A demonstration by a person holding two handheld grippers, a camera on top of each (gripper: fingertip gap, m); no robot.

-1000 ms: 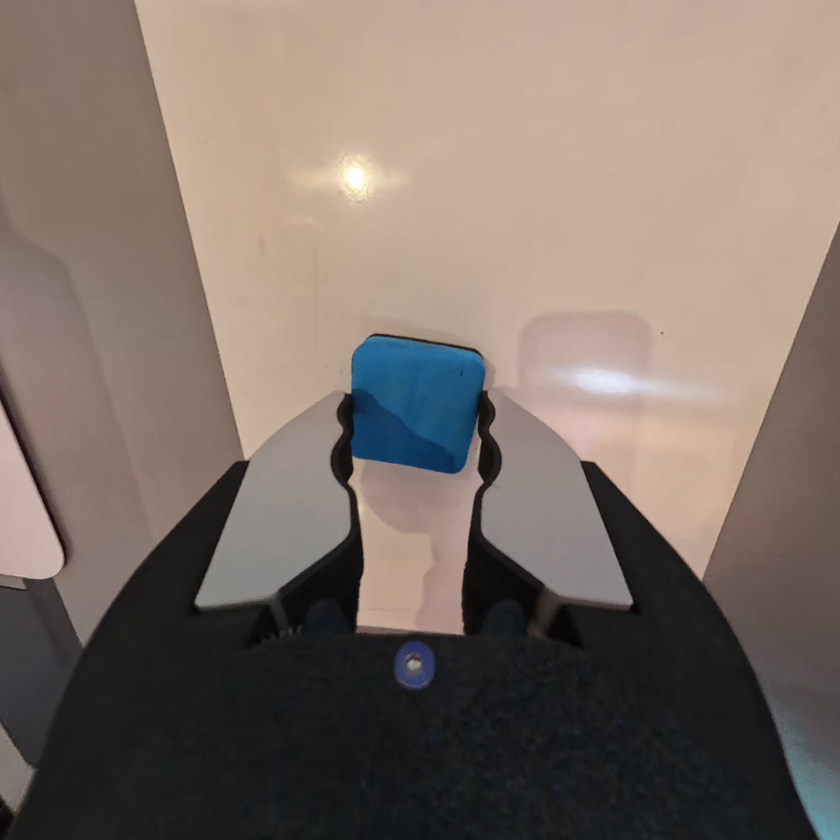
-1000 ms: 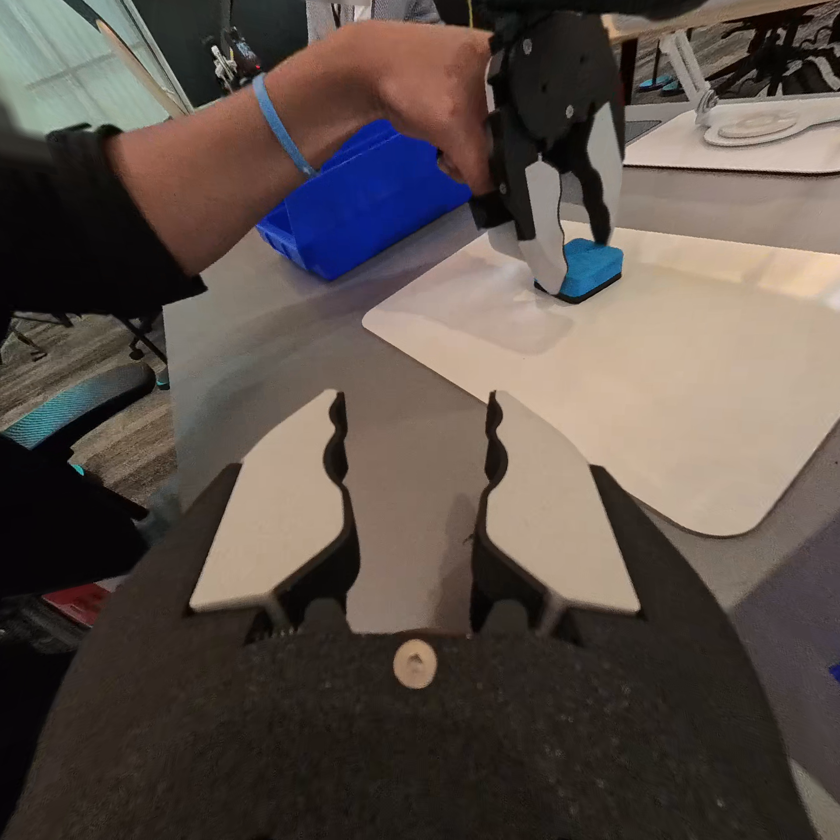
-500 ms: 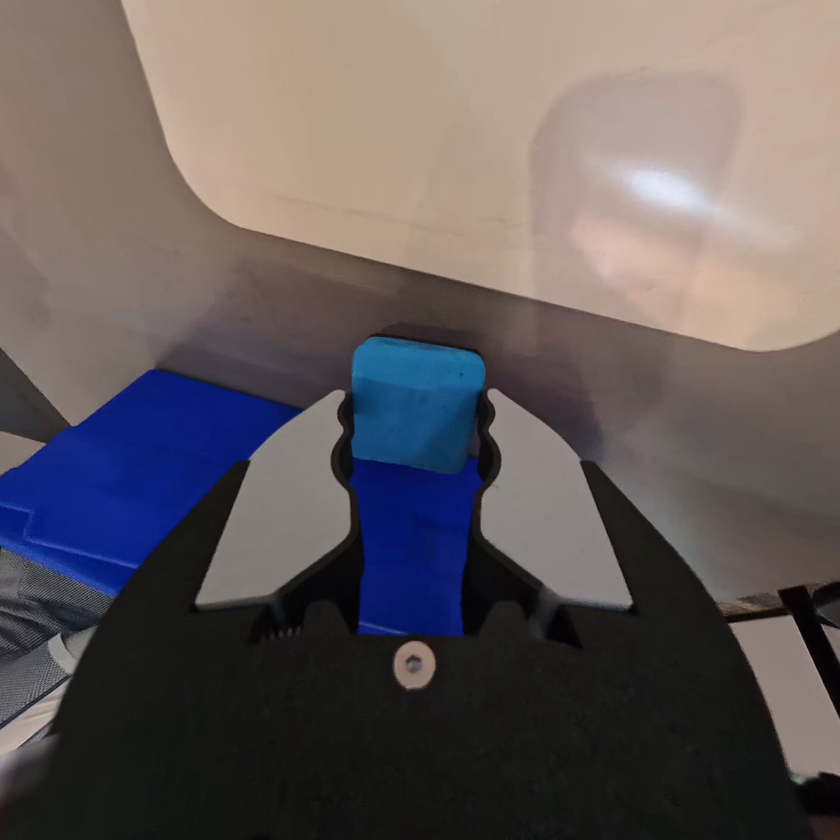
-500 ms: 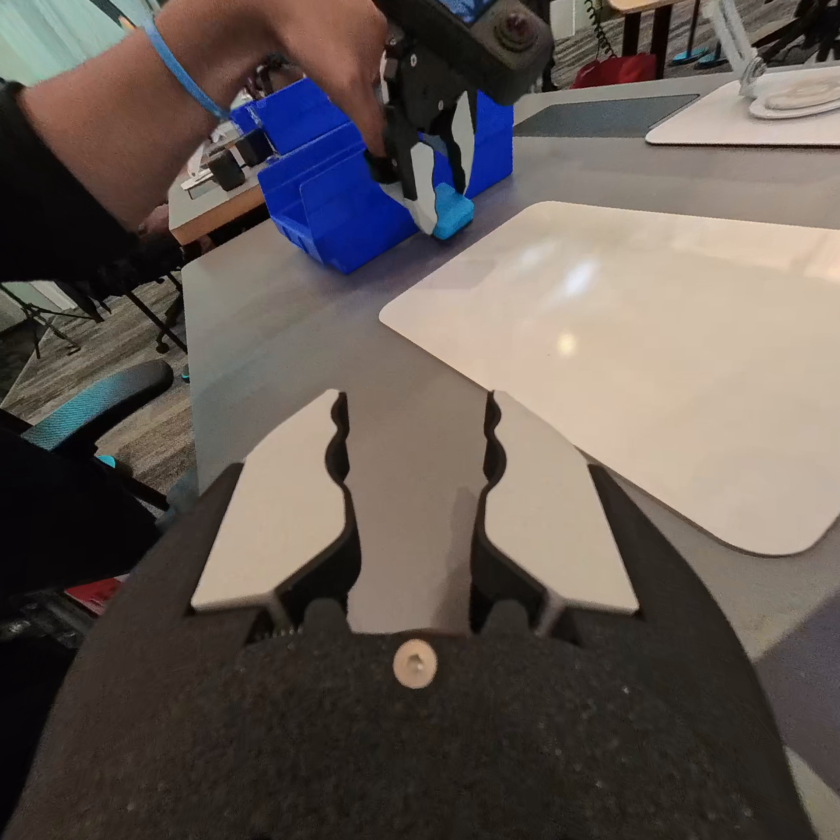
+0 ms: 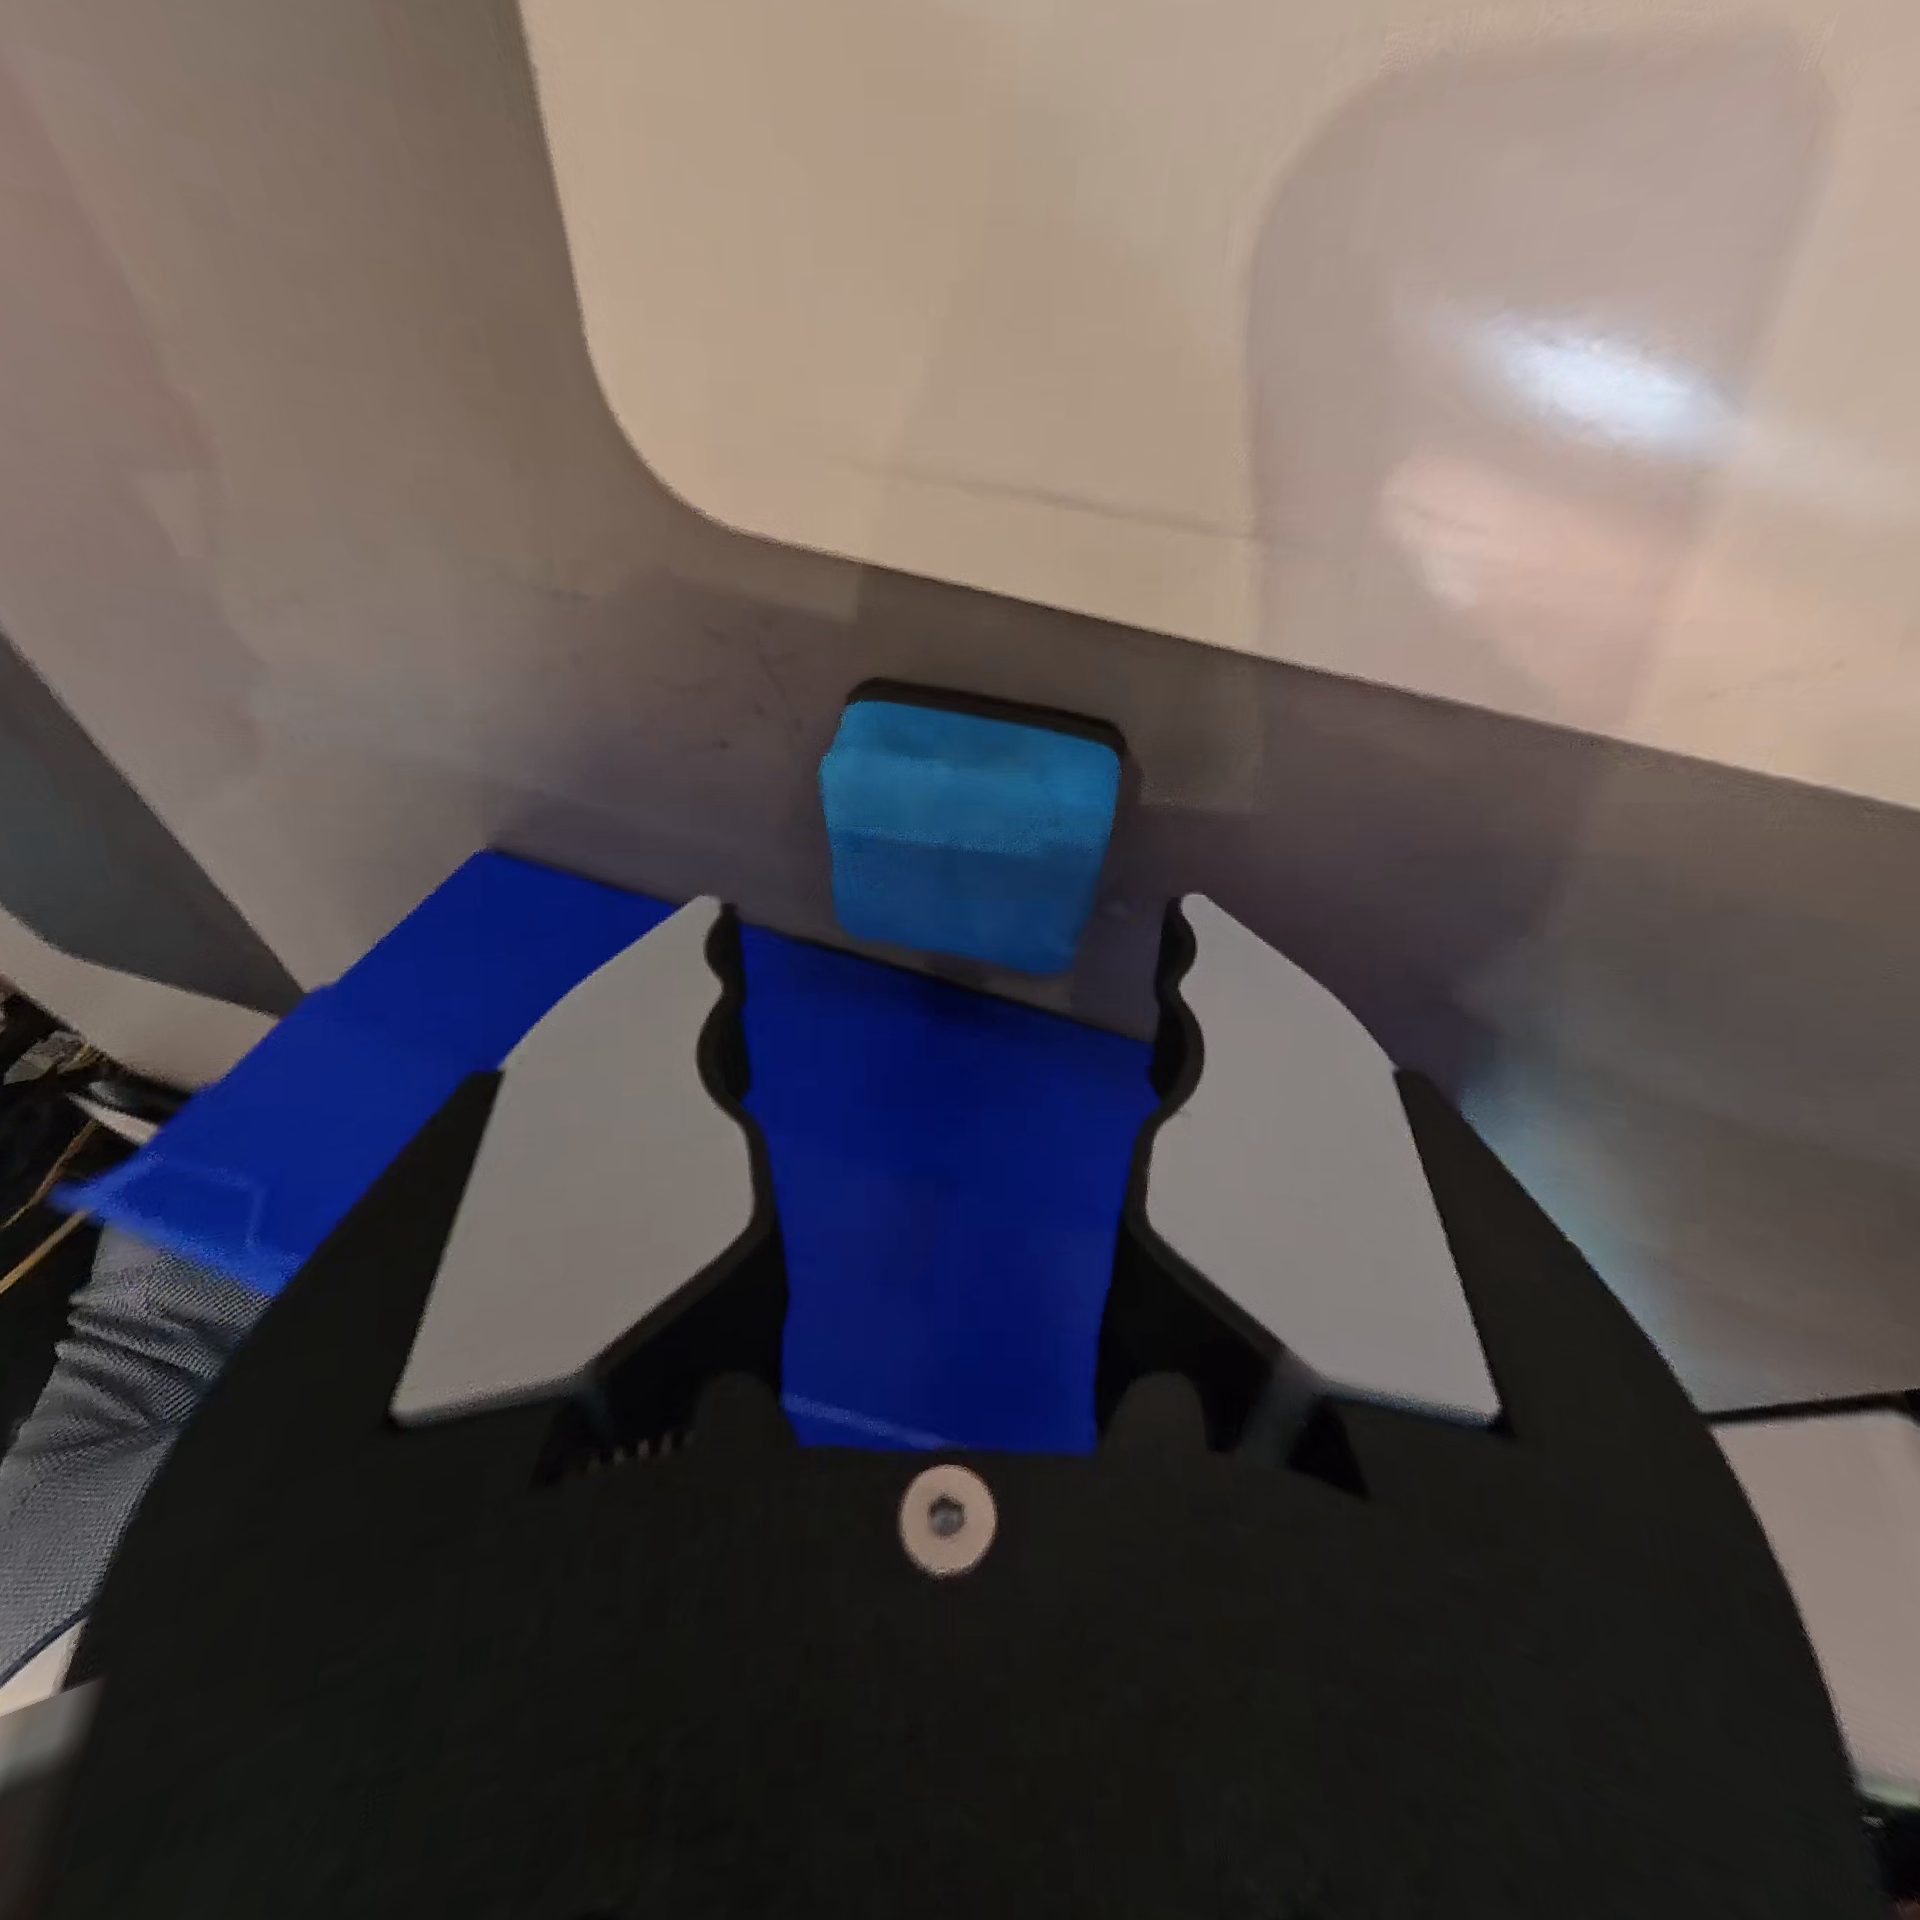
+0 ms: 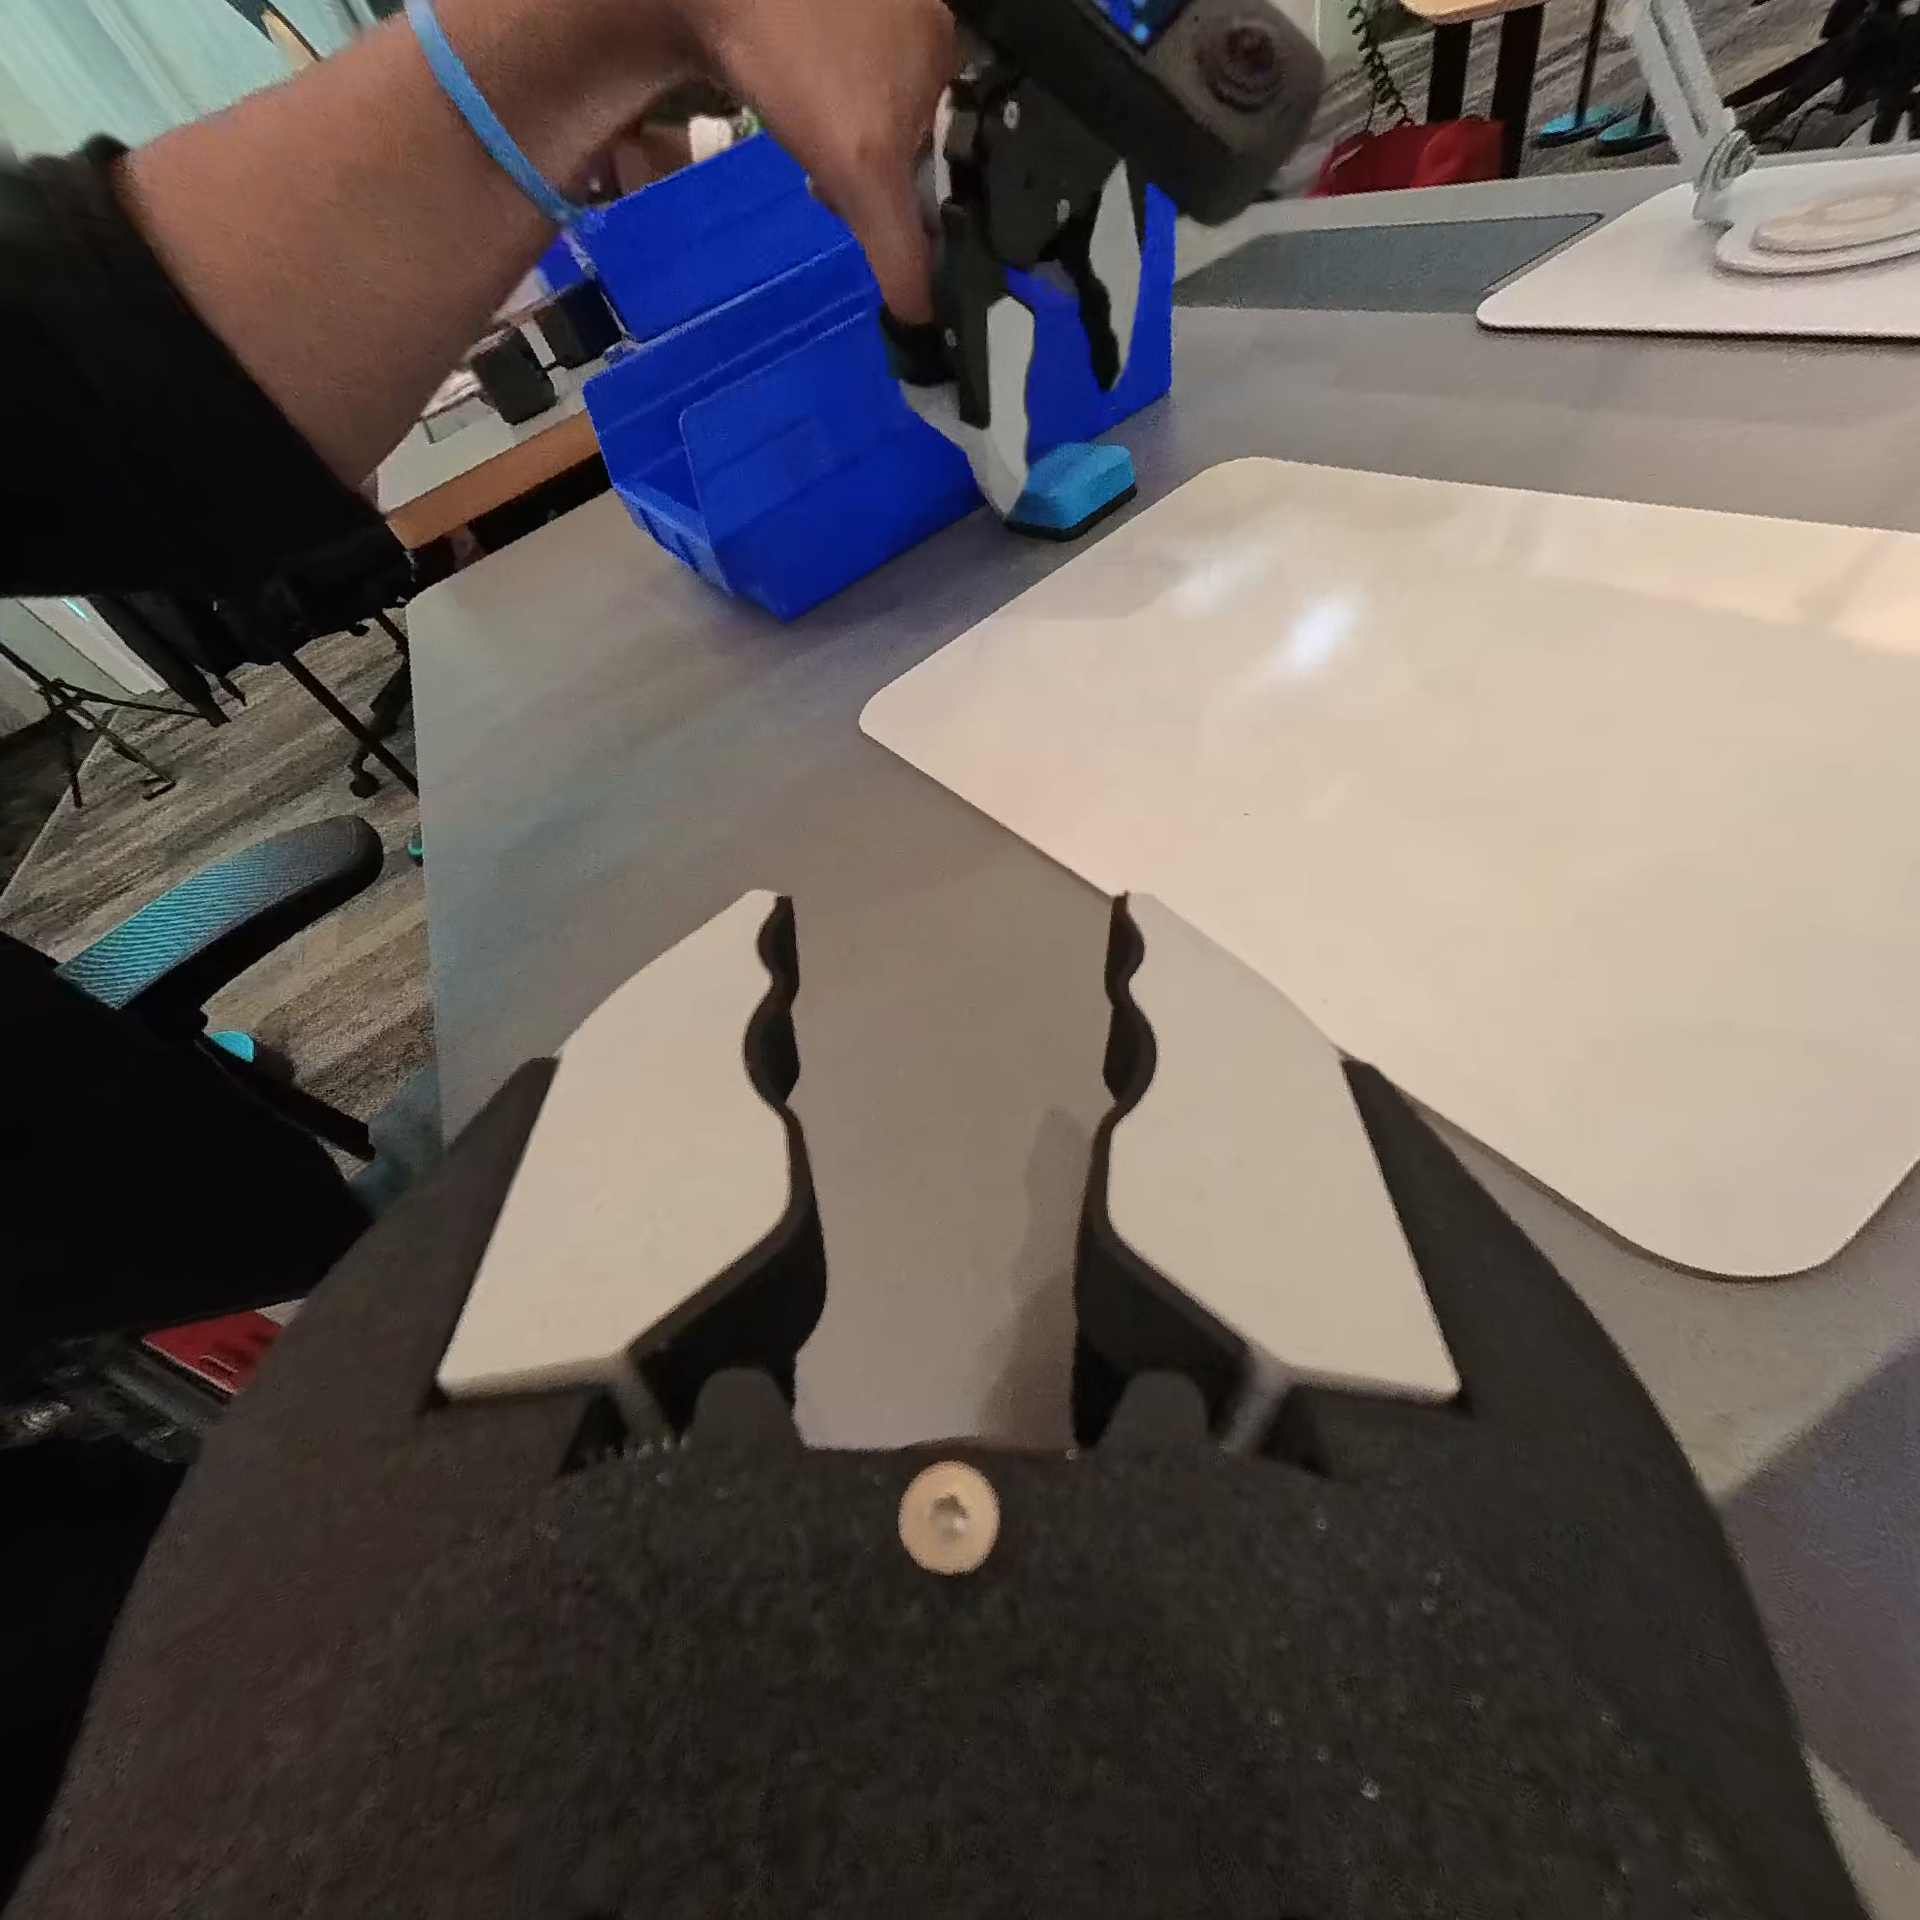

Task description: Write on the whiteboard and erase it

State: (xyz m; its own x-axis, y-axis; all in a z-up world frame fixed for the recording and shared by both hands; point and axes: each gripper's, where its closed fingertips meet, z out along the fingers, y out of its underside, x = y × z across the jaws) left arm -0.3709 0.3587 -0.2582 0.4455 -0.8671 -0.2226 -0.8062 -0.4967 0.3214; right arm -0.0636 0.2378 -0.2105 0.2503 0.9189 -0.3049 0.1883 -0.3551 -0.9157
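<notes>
Currently, status:
left jaws: left gripper (image 5: 951, 914) spread wide, nothing between the tips
eraser: blue eraser (image 5: 971, 847) sits flat on the grey table (image 6: 644, 727), just beyond the left tips, centred on the gap; blue bin (image 6: 831, 447) touching or just beside it on its left, whiteboard (image 6: 1455, 831) corner just right of it
key relation: eraser lies straight ahead of the left jaws, short and blocky, so no long axis to speak of
right jaws: right gripper (image 6: 951, 935) also apart, empty, over bare table at the near edge, well apart from eraser
nearer hand: left, by far
board: looks blank, so erasing seems done
</notes>
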